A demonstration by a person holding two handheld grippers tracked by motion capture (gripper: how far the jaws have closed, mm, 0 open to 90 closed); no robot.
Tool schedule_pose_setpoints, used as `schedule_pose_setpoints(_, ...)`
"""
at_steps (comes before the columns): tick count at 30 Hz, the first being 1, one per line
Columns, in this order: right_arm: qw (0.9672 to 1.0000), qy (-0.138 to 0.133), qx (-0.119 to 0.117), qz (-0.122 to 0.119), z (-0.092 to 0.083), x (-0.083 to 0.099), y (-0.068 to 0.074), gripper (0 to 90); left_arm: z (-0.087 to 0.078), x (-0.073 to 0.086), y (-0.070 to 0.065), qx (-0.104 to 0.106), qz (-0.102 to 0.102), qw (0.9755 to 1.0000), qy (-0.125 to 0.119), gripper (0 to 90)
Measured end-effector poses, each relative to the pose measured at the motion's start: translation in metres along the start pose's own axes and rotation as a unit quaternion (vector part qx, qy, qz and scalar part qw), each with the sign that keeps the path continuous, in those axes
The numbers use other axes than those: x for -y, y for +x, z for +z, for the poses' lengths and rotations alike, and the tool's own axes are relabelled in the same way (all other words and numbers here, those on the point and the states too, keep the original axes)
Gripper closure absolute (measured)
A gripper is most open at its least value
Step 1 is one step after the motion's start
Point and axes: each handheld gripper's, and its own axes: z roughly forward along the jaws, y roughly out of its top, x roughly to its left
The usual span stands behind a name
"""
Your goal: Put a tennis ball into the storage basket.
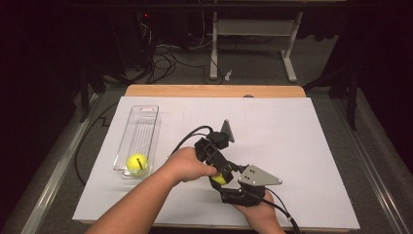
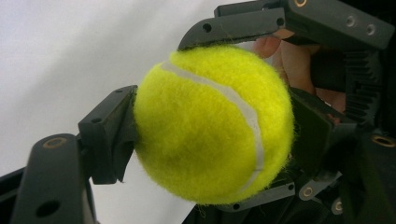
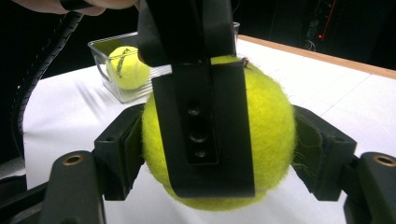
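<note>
A yellow tennis ball hangs a little above the white table, near its front edge, held between both grippers. My left gripper comes at it from the upper left and is shut on it; in the left gripper view the ball is squeezed between its two pads. From the lower right, my right gripper is shut on the same ball, with pads pressing on both sides. One left jaw crosses the ball's front in the right gripper view.
A clear plastic tray lies lengthwise on the table's left side with a second tennis ball at its near end; the right gripper view shows that ball behind. White paper covers the table. Cables trail from both grippers.
</note>
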Motion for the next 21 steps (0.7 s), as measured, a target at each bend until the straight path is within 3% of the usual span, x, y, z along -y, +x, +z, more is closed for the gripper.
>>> schedule_pose_setpoints(14, 0.9999, -0.007, 0.001, -0.013, 0.0007, 0.0008, 0.0009, 26.3, -0.0012, -0.0002, -0.0009, -0.004, -0.001, 1.0, 0.0, 26.4)
schedule_pose_setpoints(21, 0.9998, -0.009, 0.002, -0.019, 0.0027, 0.0018, 0.0027, 18.8, -0.0018, -0.0001, -0.0007, -0.003, -0.003, 1.0, -0.006, 26.5)
